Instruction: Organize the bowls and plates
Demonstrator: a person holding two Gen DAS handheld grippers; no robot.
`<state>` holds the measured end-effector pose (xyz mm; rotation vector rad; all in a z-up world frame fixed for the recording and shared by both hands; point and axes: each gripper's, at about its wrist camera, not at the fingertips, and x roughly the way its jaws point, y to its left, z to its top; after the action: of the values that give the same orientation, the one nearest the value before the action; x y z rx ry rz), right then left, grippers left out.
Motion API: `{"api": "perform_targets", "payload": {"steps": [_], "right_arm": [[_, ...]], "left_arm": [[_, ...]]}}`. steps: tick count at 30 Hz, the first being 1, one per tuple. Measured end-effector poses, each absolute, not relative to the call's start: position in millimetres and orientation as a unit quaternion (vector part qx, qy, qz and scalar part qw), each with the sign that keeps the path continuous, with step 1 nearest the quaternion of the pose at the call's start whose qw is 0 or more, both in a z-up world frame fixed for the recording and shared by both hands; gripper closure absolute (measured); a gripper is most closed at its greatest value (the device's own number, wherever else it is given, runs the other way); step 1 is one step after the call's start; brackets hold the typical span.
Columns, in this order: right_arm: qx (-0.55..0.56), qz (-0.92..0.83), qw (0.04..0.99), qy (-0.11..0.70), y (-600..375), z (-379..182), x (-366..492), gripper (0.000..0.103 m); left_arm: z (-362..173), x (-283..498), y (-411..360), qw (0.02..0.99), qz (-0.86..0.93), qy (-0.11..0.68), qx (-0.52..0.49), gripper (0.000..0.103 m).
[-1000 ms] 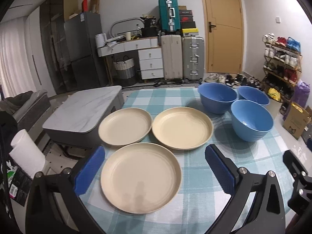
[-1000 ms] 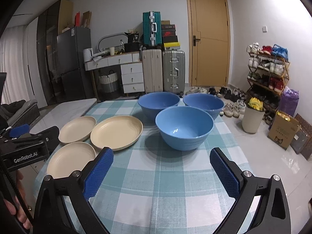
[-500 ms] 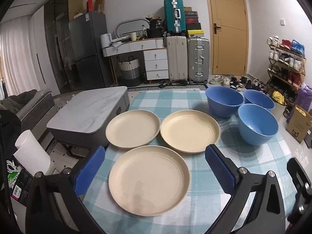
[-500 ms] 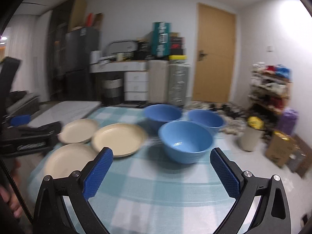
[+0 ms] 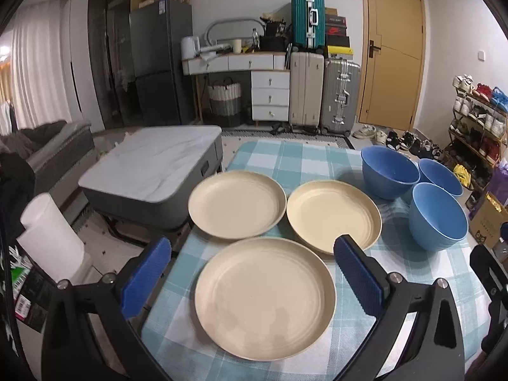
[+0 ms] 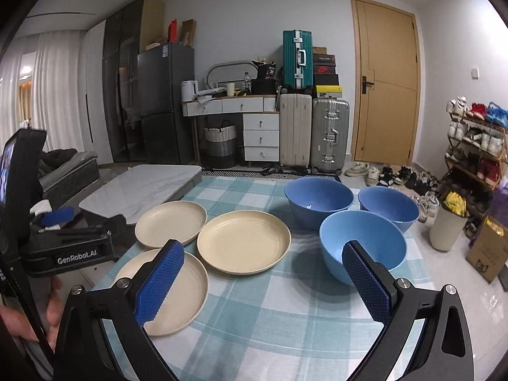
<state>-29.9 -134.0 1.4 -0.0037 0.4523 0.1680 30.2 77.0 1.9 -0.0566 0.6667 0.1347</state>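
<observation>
Three cream plates lie on the checked tablecloth: a near plate (image 5: 265, 298) (image 6: 176, 289), a far-left plate (image 5: 236, 204) (image 6: 171, 227) and a far-right plate (image 5: 333, 214) (image 6: 243, 242). Three blue bowls stand to their right: a near bowl (image 5: 438, 216) (image 6: 362, 244), a far-left bowl (image 5: 390, 171) (image 6: 319, 200) and a far-right bowl (image 5: 439, 177) (image 6: 389, 208). My left gripper (image 5: 252, 276) hangs open above the near plate, holding nothing. My right gripper (image 6: 262, 279) is open over the cloth between the near plate and the near bowl. The left gripper's body (image 6: 70, 247) shows at the left of the right wrist view.
The table's (image 5: 285, 155) left edge drops to a low marble-topped table (image 5: 152, 165) and a white paper roll (image 5: 50, 231). Suitcases (image 5: 338, 93), drawers and a door stand behind; a shoe rack (image 6: 476, 146), a white bin (image 6: 447, 228) and a cardboard box (image 6: 485, 254) are on the right.
The left gripper has shifted left, so the plates sit further right in its view. The right gripper swung and pulled back, and the plates and bowls now sit more central. Both stay open.
</observation>
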Motion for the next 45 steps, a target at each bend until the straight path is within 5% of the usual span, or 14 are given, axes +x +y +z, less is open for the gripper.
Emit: {"api": "perform_targets", "payload": {"steps": [21, 45], "right_arm": [[-0.029, 0.126, 0.971, 0.203, -93, 30, 41, 0.001], [-0.094, 0.238, 0.905, 0.34, 44, -5, 224, 0.001]], "left_arm": [[-21, 86, 114, 0.921, 0.041, 0.385, -0.035, 0.0], [-60, 186, 206, 0.899, 0.076, 0.425, -0.074, 0.0]]}}
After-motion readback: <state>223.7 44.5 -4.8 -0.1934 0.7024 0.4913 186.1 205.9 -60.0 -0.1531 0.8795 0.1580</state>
